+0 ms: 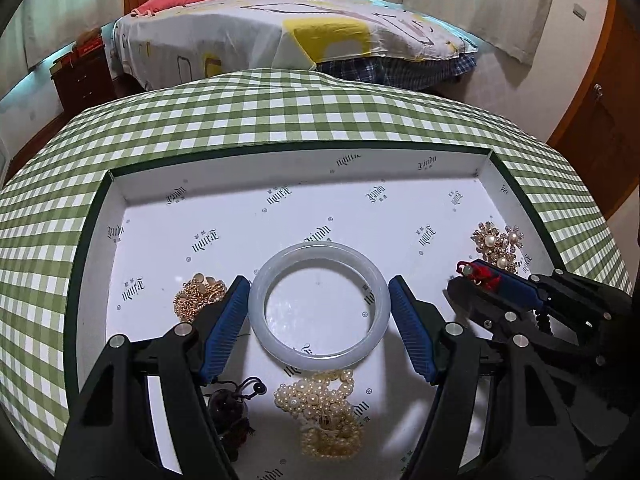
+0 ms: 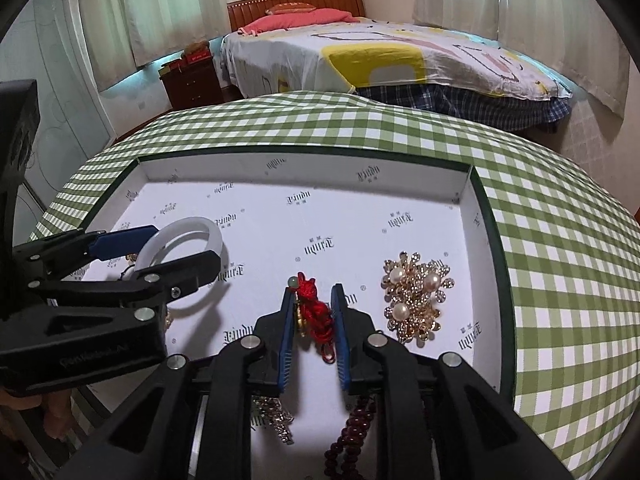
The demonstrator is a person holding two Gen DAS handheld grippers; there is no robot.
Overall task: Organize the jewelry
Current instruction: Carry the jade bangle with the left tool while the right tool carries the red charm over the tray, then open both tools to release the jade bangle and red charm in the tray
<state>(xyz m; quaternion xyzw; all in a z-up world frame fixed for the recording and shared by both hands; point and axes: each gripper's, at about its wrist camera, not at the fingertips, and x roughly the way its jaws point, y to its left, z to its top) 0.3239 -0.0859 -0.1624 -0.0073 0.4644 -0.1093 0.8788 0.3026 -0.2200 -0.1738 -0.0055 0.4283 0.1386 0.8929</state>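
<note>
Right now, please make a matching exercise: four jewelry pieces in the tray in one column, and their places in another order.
Things:
1. translucent white bangle
2. red knotted cord charm
3. gold brooch with pearls
4. cream pearl necklace heap

Places:
A. alone near the tray's right wall
B. between the left gripper's blue pads
C. between the right gripper's pads
D. just nearer the camera than the bangle

Pairs: 1-B, 2-C, 3-A, 4-D
</note>
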